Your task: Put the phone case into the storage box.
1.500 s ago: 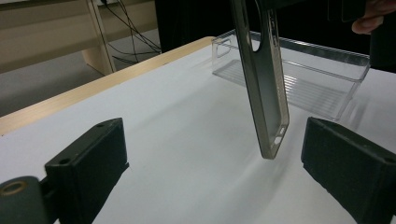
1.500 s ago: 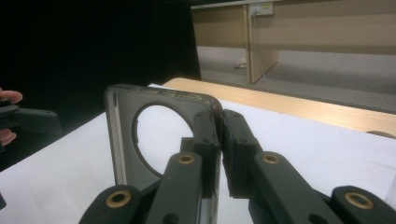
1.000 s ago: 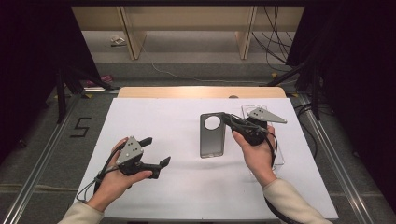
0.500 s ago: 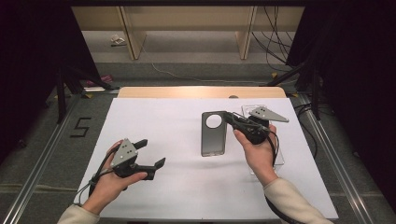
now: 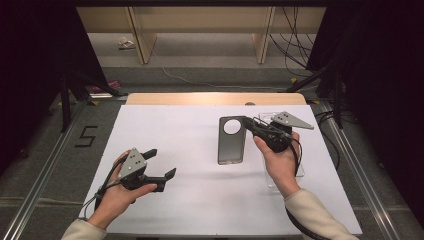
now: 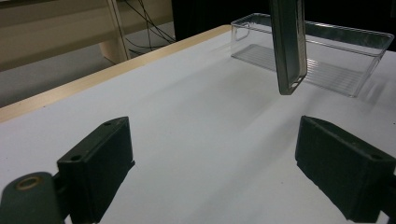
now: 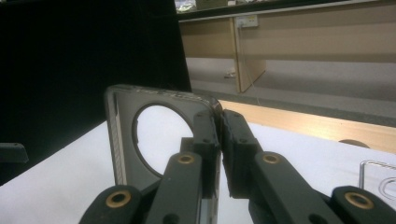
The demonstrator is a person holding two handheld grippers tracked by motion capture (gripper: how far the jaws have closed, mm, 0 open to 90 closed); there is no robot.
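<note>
A dark grey phone case (image 5: 231, 145) with a round camera cutout is held by its upper right edge in my right gripper (image 5: 248, 124), which is shut on it right of the table's middle. In the right gripper view the jaws pinch the case's (image 7: 122, 140) edge beside the cutout, at my right gripper (image 7: 219, 135). In the left gripper view the case (image 6: 288, 46) hangs edge-on above the white table. My left gripper (image 5: 161, 163) is at the front left, open with nothing between its jaws, as the left gripper (image 6: 219, 168) view confirms.
A clear plastic tray (image 5: 299, 161) lies on the white table top (image 5: 185, 130) under my right hand; the tray (image 6: 327, 51) stands behind the hanging case. A wooden strip (image 5: 200, 98) edges the far side, with floor, cables and shelf legs beyond.
My left hand has drifted slightly to the left with its gripper still open. The right gripper has kept still with the case in it.
</note>
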